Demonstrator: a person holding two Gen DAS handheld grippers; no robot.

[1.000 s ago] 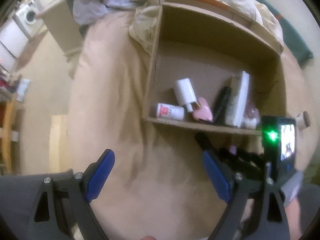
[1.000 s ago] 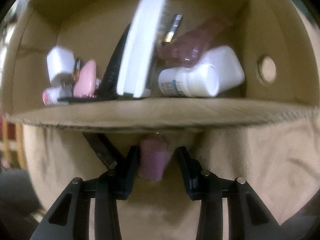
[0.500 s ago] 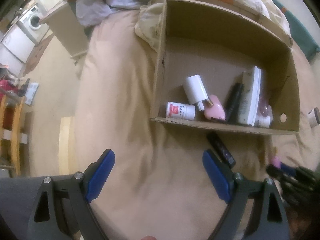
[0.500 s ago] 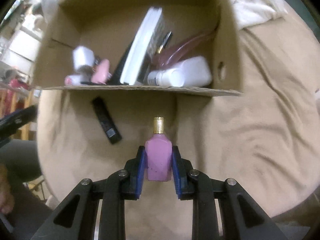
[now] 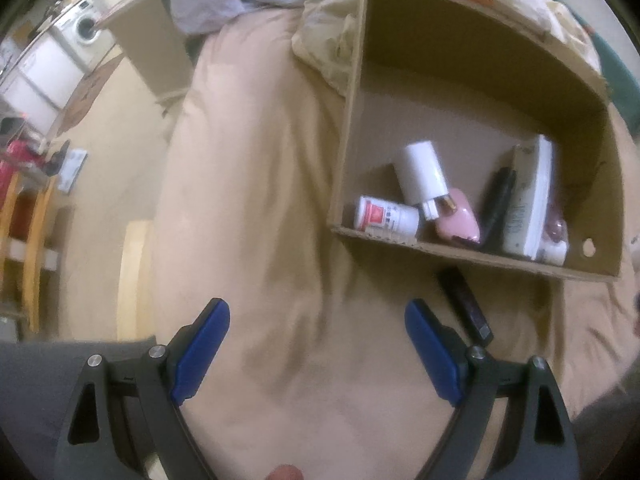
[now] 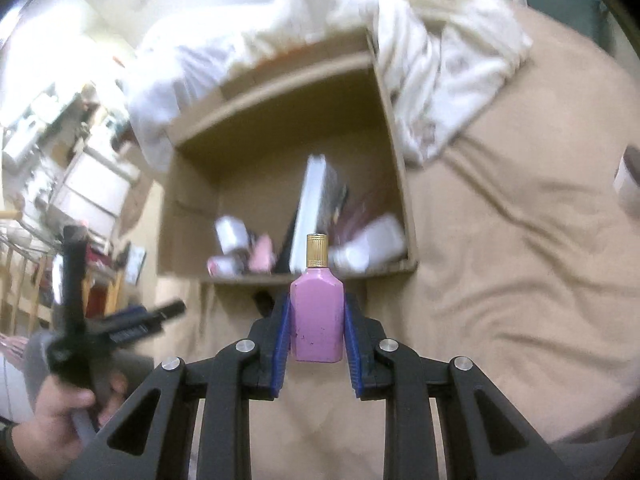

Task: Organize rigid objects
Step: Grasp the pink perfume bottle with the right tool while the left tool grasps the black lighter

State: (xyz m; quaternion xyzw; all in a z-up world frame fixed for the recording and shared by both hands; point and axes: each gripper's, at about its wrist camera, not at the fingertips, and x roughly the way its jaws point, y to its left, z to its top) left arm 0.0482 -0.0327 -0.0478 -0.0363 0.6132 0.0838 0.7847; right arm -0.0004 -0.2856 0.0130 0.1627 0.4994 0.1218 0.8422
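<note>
The right tongs (image 6: 316,330) are gripping a pink glass bottle with a gold cap (image 6: 317,314). The left tongs (image 5: 316,354) are hanging wide and empty over the beige bed (image 5: 256,208), the brown cardboard box (image 5: 472,80) lying at one o'clock

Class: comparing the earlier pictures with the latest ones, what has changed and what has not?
The right claw closed on the pink bottle and lifted it off the bedspread, away from the cardboard box. The left claw remains open and empty; the black tube is unmoved.

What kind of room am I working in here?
Most likely a bedroom in a home: a bed under a tan sheet, rumpled white bedding behind the cardboard box, and a washing machine nearby.
</note>
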